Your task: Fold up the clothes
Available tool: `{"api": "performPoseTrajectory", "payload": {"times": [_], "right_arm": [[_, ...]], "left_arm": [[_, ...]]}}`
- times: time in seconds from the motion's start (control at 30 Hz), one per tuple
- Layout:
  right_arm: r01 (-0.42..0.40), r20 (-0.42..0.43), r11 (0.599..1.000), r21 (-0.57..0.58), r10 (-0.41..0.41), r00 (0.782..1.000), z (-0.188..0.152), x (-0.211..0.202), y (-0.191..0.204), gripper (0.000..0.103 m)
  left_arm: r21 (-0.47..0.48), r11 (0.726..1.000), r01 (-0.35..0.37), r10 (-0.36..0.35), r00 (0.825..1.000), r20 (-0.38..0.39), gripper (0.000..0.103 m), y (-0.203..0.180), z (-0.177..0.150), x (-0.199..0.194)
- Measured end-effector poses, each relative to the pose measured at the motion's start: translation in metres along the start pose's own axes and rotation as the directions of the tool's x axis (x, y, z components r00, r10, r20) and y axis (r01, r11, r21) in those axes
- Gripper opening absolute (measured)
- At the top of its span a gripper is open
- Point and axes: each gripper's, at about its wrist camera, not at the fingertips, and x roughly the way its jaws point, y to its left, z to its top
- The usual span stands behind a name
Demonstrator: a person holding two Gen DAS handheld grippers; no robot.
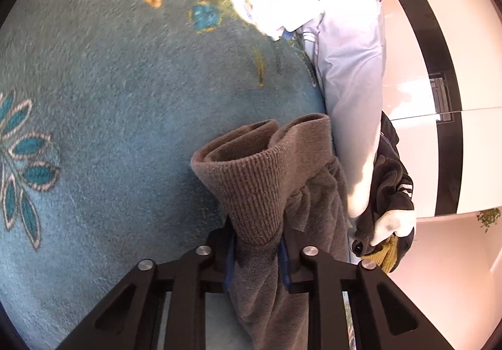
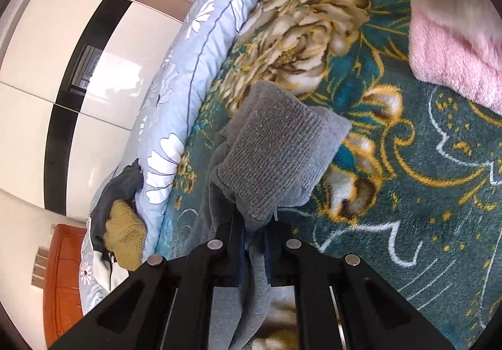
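2 claws [image 1: 255, 259] [image 2: 254, 251] grip 1 grey garment [image 1: 266, 186] w/ 2 cuffs.

Left gripper [image 1: 255, 259]: matte black linkage arms with triangular cut-outs spread in a fan from the lower edge of the frame. Four round silver pivot screws [image 1: 204, 250] cap the joints, two on either side of the jaws, and blue pads line the inner faces of the black fingers [image 1: 224, 255]. Right gripper [image 2: 255, 251]: the same black fan of arms, four silver screws [image 2: 215, 244] flanking its jaws, dark blue lining on the fingers [image 2: 233, 252].
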Motion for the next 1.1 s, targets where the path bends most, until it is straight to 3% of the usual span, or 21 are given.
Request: {"api": "performPoseTrajectory", "payload": {"times": [0.13, 0.3, 0.6, 0.87, 1.1], "right_arm": [[-0.053, 0.004, 0.997, -0.048, 0.053, 0.999, -0.004, -0.026, 0.017, 0.009], [-0.083, -0.048, 0.989, -0.124, 0.077, 0.996, -0.033, -0.061, 0.016, 0.009], [-0.099, -0.157, 0.992, -0.079, 0.086, 0.984, -0.106, -0.116, -0.051, 0.009], [-0.076, -0.206, 0.997, -0.024, 0.069, 0.976, -0.126, -0.118, -0.090, 0.009], [-0.112, -0.241, 0.993, -0.036, 0.100, 0.965, -0.127, -0.126, -0.089, 0.013]], "left_arm": [[0.041, 0.998, 0.050, -0.051, 0.998, 0.021, 0.018, -0.019, 0.012, -0.017], [0.095, 0.992, 0.079, -0.082, 0.996, 0.030, 0.017, -0.025, 0.028, -0.048], [0.055, 0.997, 0.050, -0.051, 0.999, 0.020, 0.017, 0.052, 0.034, -0.134], [0.004, 1.000, 0.006, -0.006, 1.000, -0.027, 0.018, 0.102, 0.029, -0.140], [-0.027, 0.999, -0.018, 0.015, 0.995, -0.097, 0.025, 0.128, 0.029, -0.143]]}}
